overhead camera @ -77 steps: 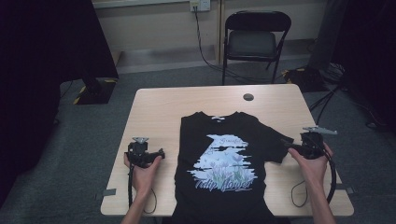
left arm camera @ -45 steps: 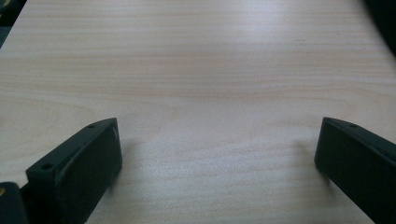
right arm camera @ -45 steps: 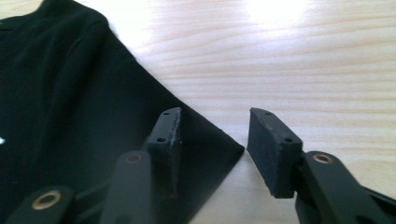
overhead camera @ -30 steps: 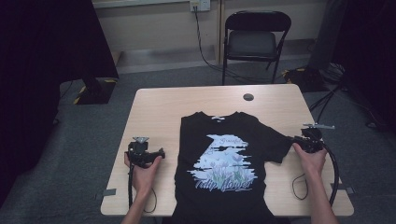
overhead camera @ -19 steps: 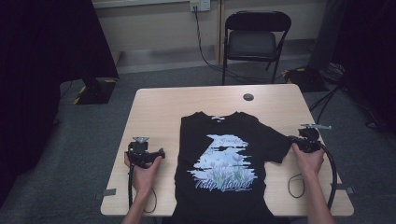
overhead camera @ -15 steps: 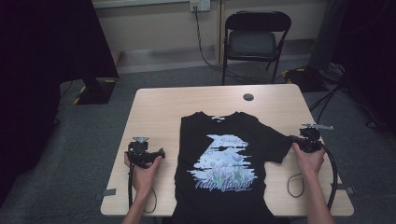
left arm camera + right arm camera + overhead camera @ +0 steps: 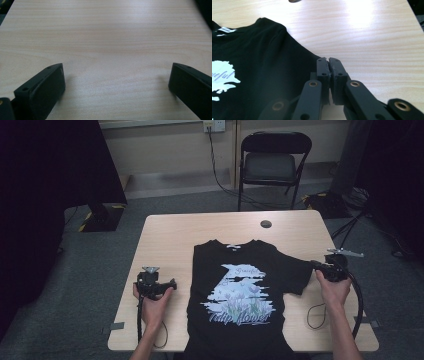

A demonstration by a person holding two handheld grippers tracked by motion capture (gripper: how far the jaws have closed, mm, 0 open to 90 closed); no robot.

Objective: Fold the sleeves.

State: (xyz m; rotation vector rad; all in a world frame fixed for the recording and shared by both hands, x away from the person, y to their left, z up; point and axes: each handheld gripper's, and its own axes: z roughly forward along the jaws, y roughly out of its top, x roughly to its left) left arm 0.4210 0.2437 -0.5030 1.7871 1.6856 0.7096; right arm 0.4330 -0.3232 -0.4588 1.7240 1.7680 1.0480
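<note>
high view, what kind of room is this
Likely a lab or studio set up for recording: a bare wooden table on grey carpet, a folding chair, black curtains and loose cables to a wall outlet.

- In the high view the surface is evenly lit from above; the room's left and right edges fall into darkness.
- Right gripper view: bright glare on the far wood.
- Left gripper view: near fingers soft, casting faint shadows.
</note>
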